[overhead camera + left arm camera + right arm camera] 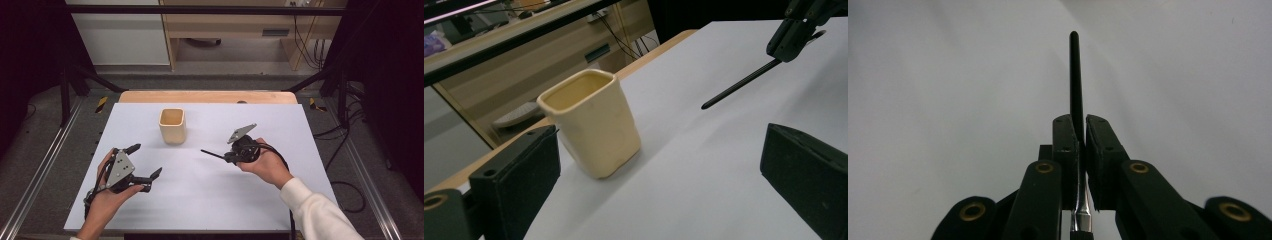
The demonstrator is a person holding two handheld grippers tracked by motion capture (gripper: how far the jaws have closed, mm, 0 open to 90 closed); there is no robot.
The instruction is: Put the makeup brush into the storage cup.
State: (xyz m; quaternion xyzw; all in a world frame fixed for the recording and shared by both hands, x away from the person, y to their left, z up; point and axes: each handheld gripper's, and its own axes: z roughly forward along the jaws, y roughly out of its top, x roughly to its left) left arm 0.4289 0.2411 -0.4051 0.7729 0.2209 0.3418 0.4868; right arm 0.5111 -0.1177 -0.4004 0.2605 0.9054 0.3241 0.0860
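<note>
Centrally, cup (173, 125) upright; right tool (227, 156) clamps pen (212, 153).

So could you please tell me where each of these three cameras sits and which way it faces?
High view: above the person's side, looking forward and down on the white table; both hands, the left tool and right tool show.
Left gripper view: on the left tool, its open jaws facing the cream square-sided cup.
Right gripper view: on the right tool, looking along jaws shut on a thin black stick.
Shared: all three show the stick; the high and left gripper views show the cup.
</note>
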